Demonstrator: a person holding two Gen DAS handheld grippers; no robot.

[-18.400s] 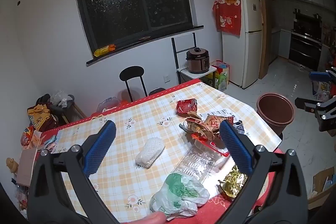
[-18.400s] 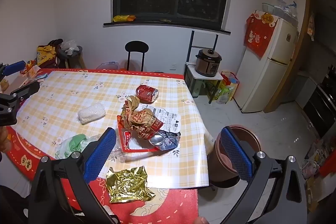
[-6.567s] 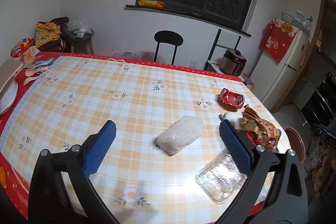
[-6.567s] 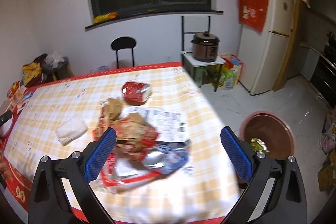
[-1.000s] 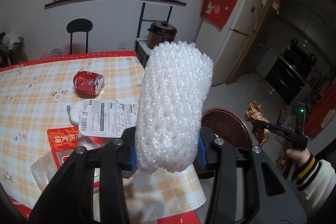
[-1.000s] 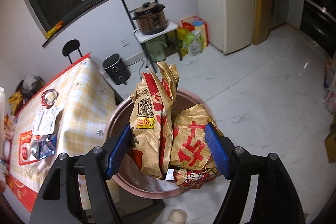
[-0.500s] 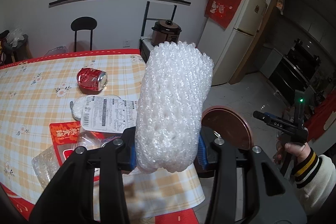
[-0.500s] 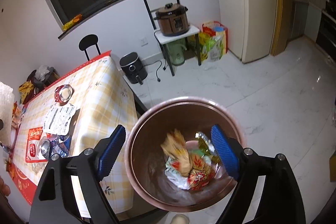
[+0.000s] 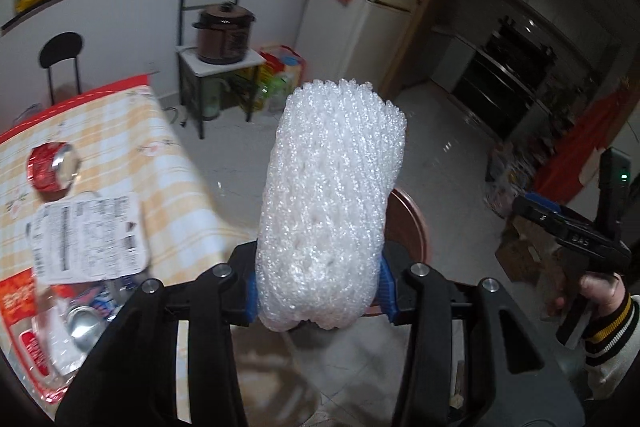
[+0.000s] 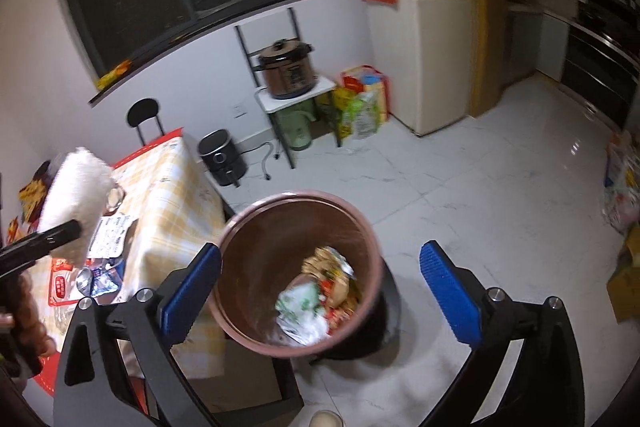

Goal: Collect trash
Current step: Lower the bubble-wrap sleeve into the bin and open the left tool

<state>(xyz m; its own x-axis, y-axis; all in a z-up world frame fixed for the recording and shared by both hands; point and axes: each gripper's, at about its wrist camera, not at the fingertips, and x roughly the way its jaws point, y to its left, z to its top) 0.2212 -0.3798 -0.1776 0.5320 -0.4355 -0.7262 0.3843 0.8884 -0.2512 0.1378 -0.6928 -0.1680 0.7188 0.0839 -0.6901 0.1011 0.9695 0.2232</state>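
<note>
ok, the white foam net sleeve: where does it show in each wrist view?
Left wrist: foam net sleeve fills the centre, upright, clamped at its lower end by the left tool.
Right wrist: foam net sleeve at the far left edge, tilted, above the table.
Shared landmark: the brown rice cooker on its small white stand by the wall.
</note>
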